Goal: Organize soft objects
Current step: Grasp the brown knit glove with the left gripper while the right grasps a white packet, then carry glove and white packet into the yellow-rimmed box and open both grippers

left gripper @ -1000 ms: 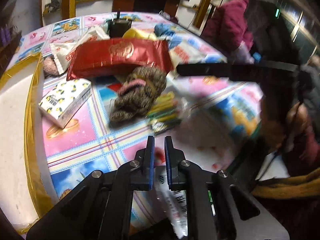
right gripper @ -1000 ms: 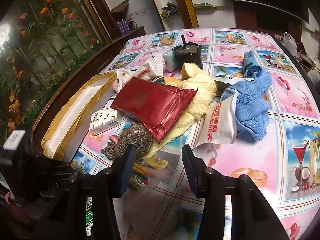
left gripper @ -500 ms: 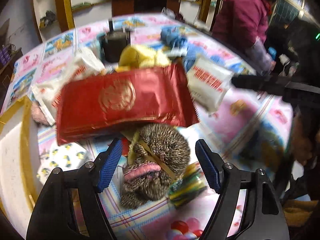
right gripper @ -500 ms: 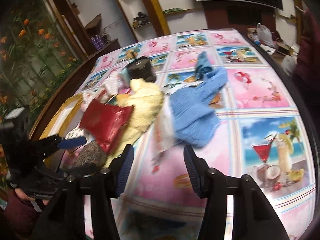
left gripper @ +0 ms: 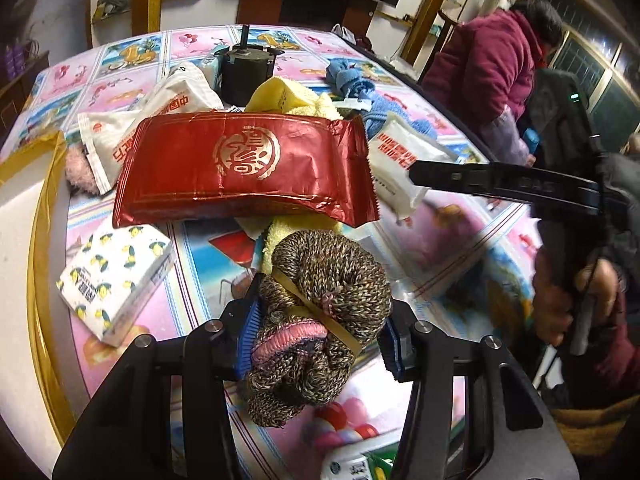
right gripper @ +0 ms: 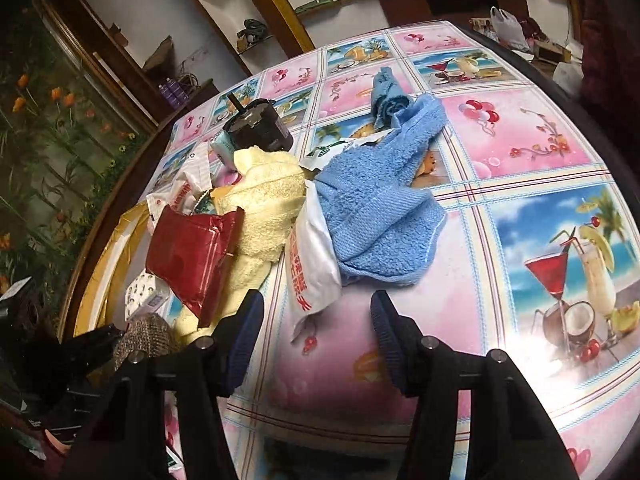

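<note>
Round table (right gripper: 532,136) under a bright cloth of pink squares and cocktail pictures, shelves and dark furniture behind. At the near edge, left gripper (left gripper: 318,334), jaws closed on a brown knitted bundle (left gripper: 320,320) with pink trim and a tan band across it. Just beyond the bundle, red foil packet (left gripper: 244,168) lying over a yellow towel (right gripper: 264,200); to its left, white box with lemon print (left gripper: 116,276). Right gripper (right gripper: 316,336) above bare cloth, jaws open and holding nothing. Ahead of it, blue towel (right gripper: 380,208) draped over a white packet with red lettering (right gripper: 312,268), touching the yellow towel's side. Farther back, black cylindrical device (right gripper: 260,124). At the right of the left wrist view, bystander in a maroon coat (left gripper: 484,68).
</note>
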A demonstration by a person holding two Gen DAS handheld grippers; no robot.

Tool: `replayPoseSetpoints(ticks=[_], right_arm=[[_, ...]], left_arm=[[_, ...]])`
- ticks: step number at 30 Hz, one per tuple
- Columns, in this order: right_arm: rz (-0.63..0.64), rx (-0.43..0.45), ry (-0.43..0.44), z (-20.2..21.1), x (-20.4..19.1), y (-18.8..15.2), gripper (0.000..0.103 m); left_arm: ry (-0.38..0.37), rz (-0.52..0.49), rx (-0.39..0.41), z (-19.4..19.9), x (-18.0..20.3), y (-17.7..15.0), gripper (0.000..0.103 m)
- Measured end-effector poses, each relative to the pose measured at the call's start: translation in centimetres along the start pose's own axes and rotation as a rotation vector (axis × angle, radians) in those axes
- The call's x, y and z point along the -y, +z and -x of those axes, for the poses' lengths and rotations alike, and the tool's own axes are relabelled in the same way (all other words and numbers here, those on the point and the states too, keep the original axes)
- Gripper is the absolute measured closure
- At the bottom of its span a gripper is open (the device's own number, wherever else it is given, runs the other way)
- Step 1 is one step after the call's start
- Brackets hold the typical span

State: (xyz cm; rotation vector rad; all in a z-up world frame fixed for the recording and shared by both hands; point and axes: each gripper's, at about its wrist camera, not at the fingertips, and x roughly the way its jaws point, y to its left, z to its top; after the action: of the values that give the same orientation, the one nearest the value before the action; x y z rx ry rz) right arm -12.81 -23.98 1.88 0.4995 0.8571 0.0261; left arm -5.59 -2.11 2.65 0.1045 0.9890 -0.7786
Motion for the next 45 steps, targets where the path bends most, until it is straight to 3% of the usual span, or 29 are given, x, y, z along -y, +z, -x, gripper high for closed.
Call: replayPoseSetpoints(ticks=[1, 5, 8, 15, 19, 24, 29, 36, 40, 42, 44, 45], right_arm=[[-0.006, 0.002, 0.008, -0.3, -0.2, 0.2, 0.054], [-0.033, 0.005, 0.032, -1.6, -0.6, 0.7, 0.094], [-0.036, 0.045, 0.036, -0.9, -1.1, 0.3, 0.098], [0.073, 0.141, 0.082, 4.0, -4.5, 0.0, 0.098], [0.141, 0.121, 0.16, 4.3, -8.4, 1.4, 0.098], [0.164, -0.003, 0.275, -0.1, -13.6, 3.6, 0.098], [0.213, -0.101, 0.314, -5.9, -19.6, 5.1, 0.098], [0.301, -0.191, 0.298, -12.2, -26.0, 5.5, 0.097], [0.336, -0.217, 0.25, -14.8, -27.3, 5.5, 0.093], [0.341, -0.242, 0.235, -15.5, -27.6, 5.6, 0.075], [0.34, -0.226, 0.24, -15.2, -27.5, 5.8, 0.064], [0.343, -0.207, 0.234, -14.8, -27.3, 5.9, 0.063]], left_arm=[[-0.014, 0.014, 0.006, 0.3, -0.1, 0.1, 0.054], [-0.059, 0.062, 0.048, 2.3, -0.2, -0.1, 0.054], [-0.074, 0.092, 0.092, 4.3, -0.8, -0.4, 0.054], [-0.109, 0.253, 0.188, 9.8, -6.2, -0.4, 0.054], [-0.022, 0.356, 0.199, 11.3, -11.0, 0.2, 0.054], [0.022, 0.529, 0.167, 9.9, -18.0, 0.4, 0.054], [0.047, 0.65, 0.196, 8.8, -23.8, 0.2, 0.053], [-0.032, 0.761, 0.252, 8.9, -27.8, -0.8, 0.044], [-0.093, 0.803, 0.3, 9.7, -29.3, -1.3, 0.038], [-0.105, 0.806, 0.309, 10.1, -29.2, -1.1, 0.038], [-0.079, 0.79, 0.314, 10.7, -28.6, -0.9, 0.038], [-0.052, 0.78, 0.314, 11.0, -28.2, -0.8, 0.038]])
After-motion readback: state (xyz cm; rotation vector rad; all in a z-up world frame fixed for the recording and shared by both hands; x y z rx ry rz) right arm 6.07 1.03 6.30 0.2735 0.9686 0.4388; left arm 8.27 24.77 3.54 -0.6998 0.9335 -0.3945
